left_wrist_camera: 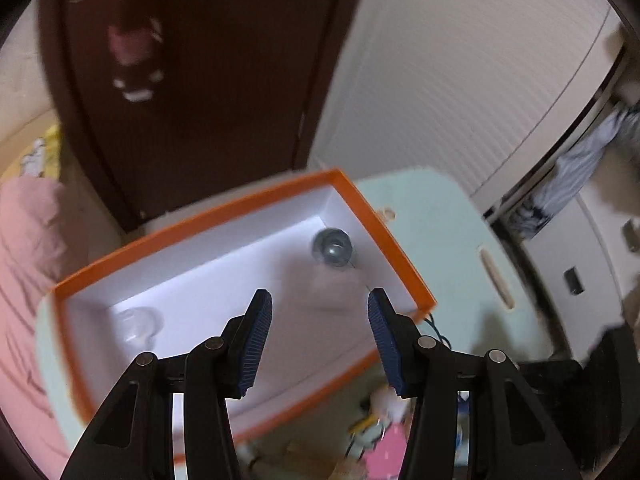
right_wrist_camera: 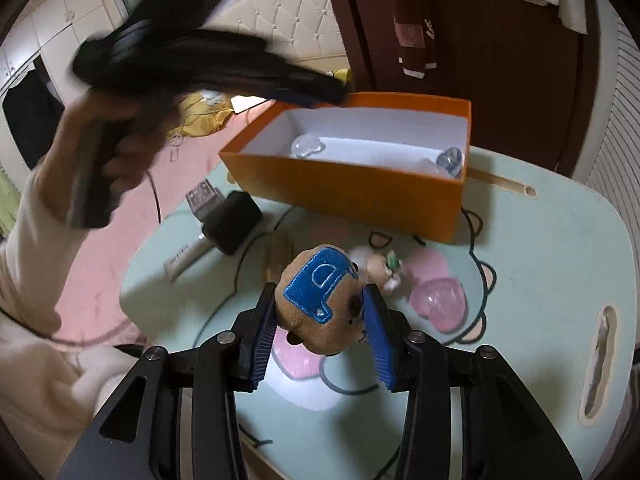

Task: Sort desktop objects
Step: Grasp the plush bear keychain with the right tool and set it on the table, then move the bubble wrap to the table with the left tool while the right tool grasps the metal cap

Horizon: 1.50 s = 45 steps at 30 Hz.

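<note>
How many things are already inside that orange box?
2. A clear bauble lies at the left end of the orange box, and a grey-capped clear one sits in its right corner. The near wall may hide more.

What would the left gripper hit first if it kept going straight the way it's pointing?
Probably the white floor of the orange box. The left gripper is open and empty, aimed down into the box between the clear piece and the dark round one. Blur makes the depth hard to judge.
</note>
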Available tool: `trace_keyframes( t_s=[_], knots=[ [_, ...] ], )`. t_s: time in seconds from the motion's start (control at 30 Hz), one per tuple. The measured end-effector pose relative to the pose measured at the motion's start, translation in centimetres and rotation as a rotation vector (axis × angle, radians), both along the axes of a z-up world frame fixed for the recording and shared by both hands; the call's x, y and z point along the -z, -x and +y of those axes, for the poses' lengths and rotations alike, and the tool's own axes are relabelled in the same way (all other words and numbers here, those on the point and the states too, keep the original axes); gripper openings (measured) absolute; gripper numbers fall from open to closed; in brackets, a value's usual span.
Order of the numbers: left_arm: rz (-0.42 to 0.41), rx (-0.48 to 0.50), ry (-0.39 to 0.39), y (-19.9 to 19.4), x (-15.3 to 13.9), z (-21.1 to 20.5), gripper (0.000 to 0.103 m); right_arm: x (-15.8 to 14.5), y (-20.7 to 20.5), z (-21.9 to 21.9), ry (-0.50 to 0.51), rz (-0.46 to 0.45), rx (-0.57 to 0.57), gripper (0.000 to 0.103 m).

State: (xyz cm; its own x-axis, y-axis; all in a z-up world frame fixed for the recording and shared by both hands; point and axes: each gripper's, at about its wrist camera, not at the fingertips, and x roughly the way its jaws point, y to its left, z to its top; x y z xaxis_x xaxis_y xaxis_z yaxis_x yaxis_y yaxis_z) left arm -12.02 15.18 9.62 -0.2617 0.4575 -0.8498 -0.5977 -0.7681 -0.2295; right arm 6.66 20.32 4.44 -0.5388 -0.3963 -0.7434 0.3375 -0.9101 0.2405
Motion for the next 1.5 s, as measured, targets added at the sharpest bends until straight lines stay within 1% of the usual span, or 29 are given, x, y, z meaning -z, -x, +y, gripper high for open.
trace_keyframes(
  t_s=[0.07,0.13,0.2,0.23,0.27,0.33,0.37,0.43,0.5,0.6,0.7,0.8,0.87,0.93,1.0,1.03,1.1,1.2,1.23,1.27,1.3,1.37,1.4,1.43,1.5],
  knots=[
    [-0.033,0.007,0.042,0.9,1.7,1.8,0.049,0.7,-0.2,0.4,-0.001,-0.007,0.011,0.046],
    [-0.05,-0.006,0.074,1.5,3.0,2.6,0.049,1.3,-0.1,0.8,0.004,-0.022,0.023,0.047],
    [-0.072,-0.021,0.09,2.1,3.8,3.0,0.049,2.2,0.1,1.5,0.027,-0.045,0.041,0.047],
    [-0.083,-0.022,0.084,2.2,4.0,3.1,0.049,2.5,0.1,1.8,0.049,-0.057,0.043,0.052],
    [-0.094,-0.019,0.08,2.3,4.2,3.1,0.049,2.9,0.1,2.0,0.068,-0.069,0.045,0.062],
    [-0.102,0.0,0.082,2.3,4.8,3.4,0.048,3.3,-0.1,2.4,0.099,-0.079,0.056,0.069],
    [-0.104,0.012,0.083,2.3,5.0,3.5,0.04,3.1,-0.9,2.4,0.113,-0.071,0.061,0.069],
    [-0.126,0.029,0.04,2.3,5.2,3.4,0.029,2.8,-1.3,2.6,0.131,-0.05,0.069,0.069],
    [-0.129,0.027,0.02,2.3,5.2,3.1,0.029,2.5,-1.7,2.8,0.149,-0.027,0.076,0.069],
    [-0.103,0.018,-0.021,2.2,4.3,2.4,0.029,1.5,-2.1,3.1,0.178,0.017,0.078,0.069],
    [-0.082,-0.016,-0.093,1.9,2.0,0.5,0.029,0.8,-2.1,3.7,0.197,0.029,0.094,0.069],
    [-0.01,-0.06,-0.143,0.7,-1.2,-3.1,0.029,0.3,-1.9,4.2,0.212,0.027,0.109,0.07],
    [0.038,-0.095,-0.175,-0.7,-3.3,-6.3,0.029,-0.1,-1.6,4.5,0.214,0.021,0.12,0.07],
    [0.07,-0.127,-0.194,-2.5,-4.4,-9.8,0.029,-0.6,-1.2,4.8,0.213,0.016,0.129,0.07],
    [0.083,-0.176,-0.193,-4.5,-4.5,-13.2,0.029,-1.3,-0.6,5.2,0.202,0.02,0.142,0.069],
    [0.079,-0.206,-0.19,-5.4,-4.0,-14.7,0.029,-1.7,-0.4,5.3,0.186,0.027,0.144,0.069],
    [0.069,-0.264,-0.183,-7.2,-3.1,-17.5,0.029,-2.9,0.2,5.3,0.123,0.053,0.138,0.07],
    [0.029,-0.325,-0.174,-9.7,-0.3,-20.6,0.029,-5.3,2.3,4.7,-0.008,0.099,0.086,0.069],
    [0.015,-0.342,-0.172,-10.5,0.6,-21.8,0.029,-6.0,3.0,4.6,-0.043,0.107,0.057,0.067],
    [0.012,-0.356,-0.16,-11.3,1.6,-22.5,0.029,-6.8,4.2,4.1,-0.086,0.109,0.011,0.063],
    [0.014,-0.371,-0.143,-11.7,2.4,-22.9,0.029,-7.9,5.7,3.5,-0.145,0.102,-0.056,0.062],
    [0.011,-0.411,-0.111,-12.4,4.0,-23.9,0.029,-8.9,8.7,1.9,-0.265,0.065,-0.188,0.061],
    [0.01,-0.423,-0.121,-12.5,4.5,-24.1,0.029,-9.0,10.1,1.0,-0.339,0.038,-0.254,0.059],
    [0.008,-0.436,-0.132,-12.7,4.9,-24.3,0.029,-9.0,11.5,0.1,-0.413,0.011,-0.317,0.054],
    [0.018,-0.462,-0.154,-12.8,5.6,-24.7,0.029,-8.3,14.2,-1.9,-0.561,-0.077,-0.425,0.051]
  ],
)
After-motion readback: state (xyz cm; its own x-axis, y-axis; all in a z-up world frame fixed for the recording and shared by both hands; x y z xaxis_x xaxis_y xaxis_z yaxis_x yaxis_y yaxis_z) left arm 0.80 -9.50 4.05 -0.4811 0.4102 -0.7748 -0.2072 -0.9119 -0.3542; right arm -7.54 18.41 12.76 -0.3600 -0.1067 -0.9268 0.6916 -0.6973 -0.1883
